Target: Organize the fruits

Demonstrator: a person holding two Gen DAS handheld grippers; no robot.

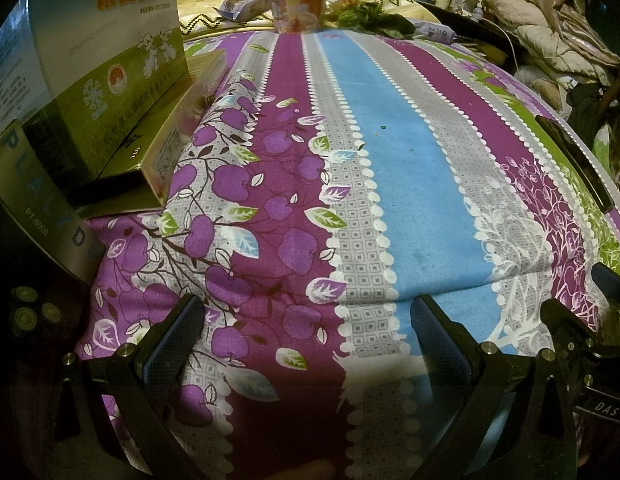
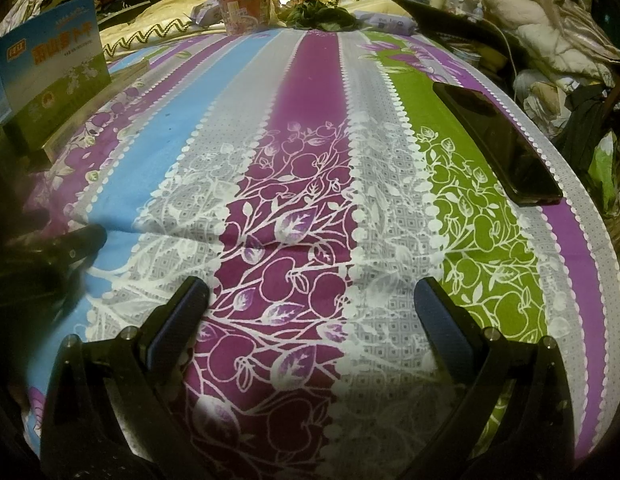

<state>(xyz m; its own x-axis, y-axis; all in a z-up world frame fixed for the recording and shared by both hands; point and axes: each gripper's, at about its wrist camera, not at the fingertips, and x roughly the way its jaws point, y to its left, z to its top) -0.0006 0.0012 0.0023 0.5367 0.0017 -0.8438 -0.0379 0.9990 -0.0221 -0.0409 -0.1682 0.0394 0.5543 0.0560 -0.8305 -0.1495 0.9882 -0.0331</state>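
Both grippers low over a striped bedsheet [image 2: 310,80], purple/blue/grey/green w/ apple-and-leaf print. Left gripper [image 1: 308,344]: jaws spread wide, nothing between them, only sheet under the gap. Right gripper [image 2: 311,332]: same, spread wide, empty; part of it also shows at the right edge of the left wrist view. Left gripper's finger tip shows dark and blurred at the left edge of the right wrist view, so the two sit side by side, close. Ahead-left of left gripper: blue-green carton [image 1: 106,60] w/ yellow Chinese lettering and rabbit drawings, standing on a flat box [image 1: 186,120], a dark flat item under that. Just left of left gripper: grey box [image 1: 38,200] marked PT-6000, tilted; below it a few round metal caps, too dark to ID. Ahead-right of right gripper: black phone [image 2: 497,140] lying flat, screen up, near the sheet's right edge. Far ahead of both, at the sheet's far end: red instant-noodle cup [image 1: 297,10], upright; beside it leafy greens [image 2: 321,14] and wrapped packets. Fruits: none I can ID for certain; something bagged behind the cup, can't tell what. Piled bedding and clutter far right.
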